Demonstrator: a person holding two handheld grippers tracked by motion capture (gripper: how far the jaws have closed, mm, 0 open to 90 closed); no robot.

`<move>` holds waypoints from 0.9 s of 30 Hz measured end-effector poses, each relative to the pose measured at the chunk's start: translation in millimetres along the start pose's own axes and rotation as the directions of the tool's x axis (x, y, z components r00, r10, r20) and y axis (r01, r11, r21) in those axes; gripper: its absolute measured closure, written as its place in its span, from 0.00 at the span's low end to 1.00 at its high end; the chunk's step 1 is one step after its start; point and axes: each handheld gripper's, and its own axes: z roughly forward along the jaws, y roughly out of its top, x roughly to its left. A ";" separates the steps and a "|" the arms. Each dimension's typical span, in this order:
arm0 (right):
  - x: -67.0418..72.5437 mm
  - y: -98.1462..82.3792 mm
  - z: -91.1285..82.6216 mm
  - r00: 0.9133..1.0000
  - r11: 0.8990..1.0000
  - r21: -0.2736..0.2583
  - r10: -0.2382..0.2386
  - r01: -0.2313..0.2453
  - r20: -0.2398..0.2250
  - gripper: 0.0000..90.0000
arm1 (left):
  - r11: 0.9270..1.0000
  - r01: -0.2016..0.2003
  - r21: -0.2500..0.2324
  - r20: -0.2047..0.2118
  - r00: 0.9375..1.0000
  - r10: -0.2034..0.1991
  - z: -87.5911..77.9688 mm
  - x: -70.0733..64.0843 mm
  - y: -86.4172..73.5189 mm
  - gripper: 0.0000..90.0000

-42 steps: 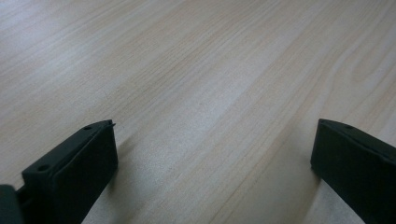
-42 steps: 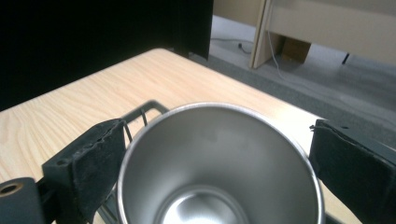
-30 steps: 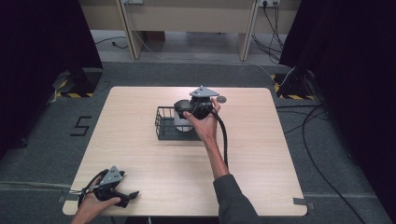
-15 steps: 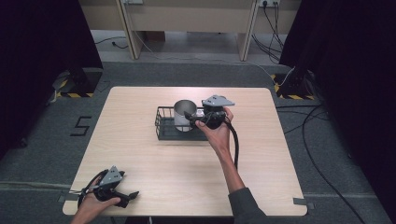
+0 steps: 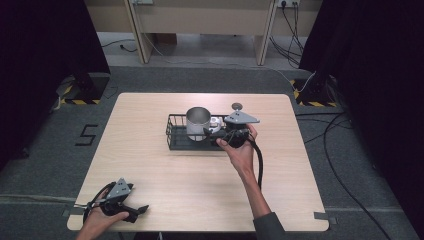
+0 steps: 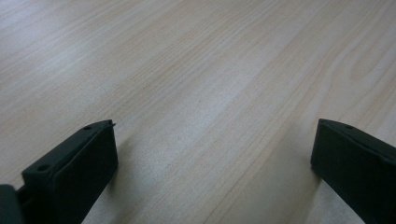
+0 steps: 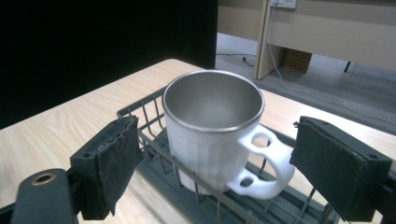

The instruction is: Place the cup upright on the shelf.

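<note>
Basket [image 5: 172,131] wall fronts the mug [image 7: 212,126]; table [image 5: 150,165] elsewhere open.

High view: overhead, facing forward-down on pale wooden bench [image 5: 150,165]. Left gripper view: close, low over bench. Right gripper view: close on white steel-lined mug [image 7: 212,130], shared with high view.

A shiny metal cup [image 5: 198,121] stands in a black wire basket [image 5: 176,137]. The right gripper [image 5: 229,133] is just beside the basket.

The right gripper [image 5: 216,135] has swung off the top of the mug [image 5: 198,123] toward the tabletop's right edge, jaws now spread wide beside the wire basket [image 5: 175,142], mug uncovered.
</note>
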 end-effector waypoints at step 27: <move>7.3 -28.9 -35.9 1.000 1.000 -0.008 0.007 -0.007 -0.016 0.17 | 1.000 0.000 0.002 0.000 1.000 0.000 -0.1 0.0 0.0 0.00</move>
